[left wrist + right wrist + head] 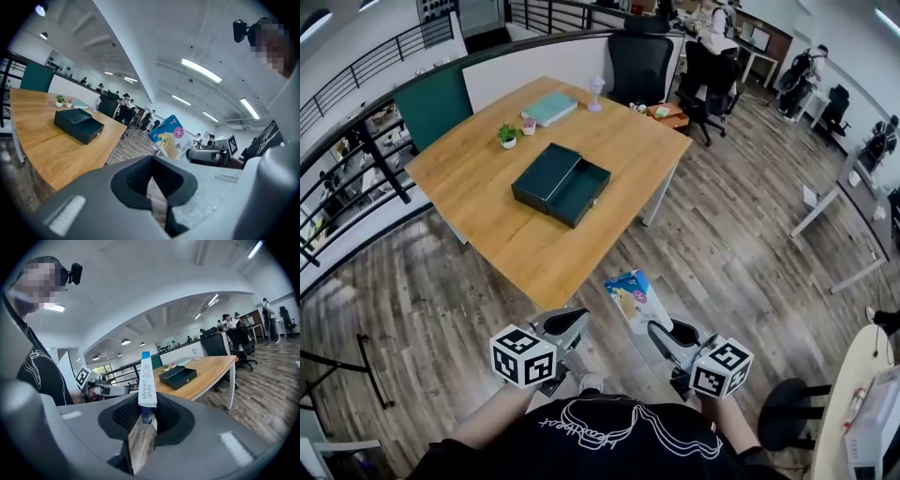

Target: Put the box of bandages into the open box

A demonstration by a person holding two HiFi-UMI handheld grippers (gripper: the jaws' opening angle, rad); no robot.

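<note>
The box of bandages (636, 298), blue and white with a cartoon print, is held upright over the wooden floor, short of the table's near edge. My right gripper (661, 330) is shut on its lower end; in the right gripper view its narrow side (148, 383) stands up between the jaws. My left gripper (572, 323) hangs beside it to the left, shut with nothing in it. The open box (561, 184) is dark green, its drawer pulled out, and lies mid-table; it also shows in the left gripper view (77, 123) and in the right gripper view (177, 376).
The wooden table (487, 230) carries two small potted plants (508, 136), a teal book (549, 108) and a small lamp (596, 94) at its far end. Black office chairs (639, 66) stand behind it. A railing (356, 178) runs along the left. People sit at desks in the background.
</note>
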